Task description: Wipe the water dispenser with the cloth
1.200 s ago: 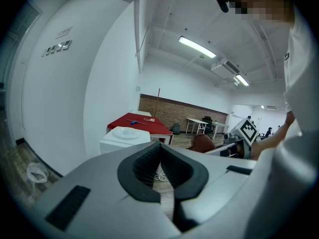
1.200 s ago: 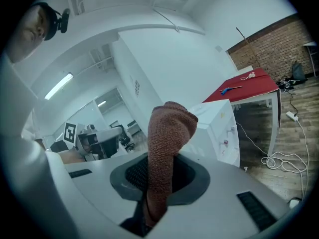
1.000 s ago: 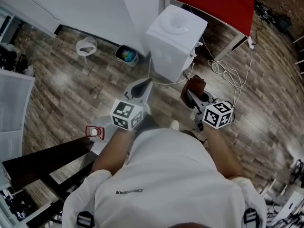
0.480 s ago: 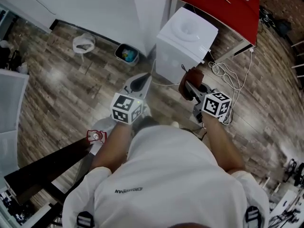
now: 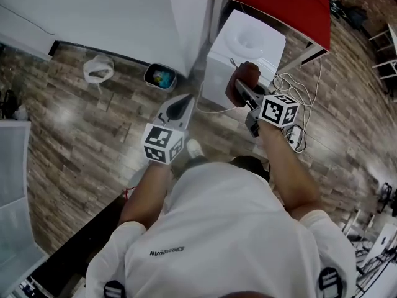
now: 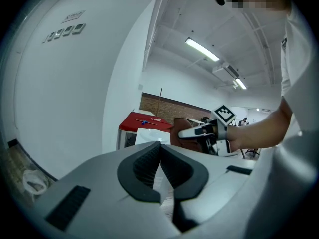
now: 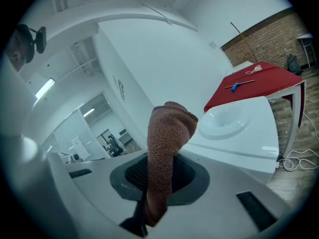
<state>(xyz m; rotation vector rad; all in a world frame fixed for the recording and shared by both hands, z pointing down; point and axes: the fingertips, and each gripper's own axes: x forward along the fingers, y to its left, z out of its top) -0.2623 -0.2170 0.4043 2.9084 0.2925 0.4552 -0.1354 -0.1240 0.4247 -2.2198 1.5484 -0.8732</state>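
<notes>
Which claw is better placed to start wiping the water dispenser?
Right. The right claw is shut on the brown knitted cloth, close beside the white box-shaped water dispenser. The left claw is shut, empty, and farther away.

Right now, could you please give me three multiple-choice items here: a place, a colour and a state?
1. Where does the water dispenser stand? A on the floor beside the red table; B on the red table; C in a sink.
2. What colour is the cloth? A blue; B brown; C white.
3. How is the right gripper? A open, empty; B shut, empty; C shut on the cloth.
Answers: A, the head view shows it on the floor by the table's edge; B, the right gripper view shows brown; C, its fingers clamp the cloth.
</notes>
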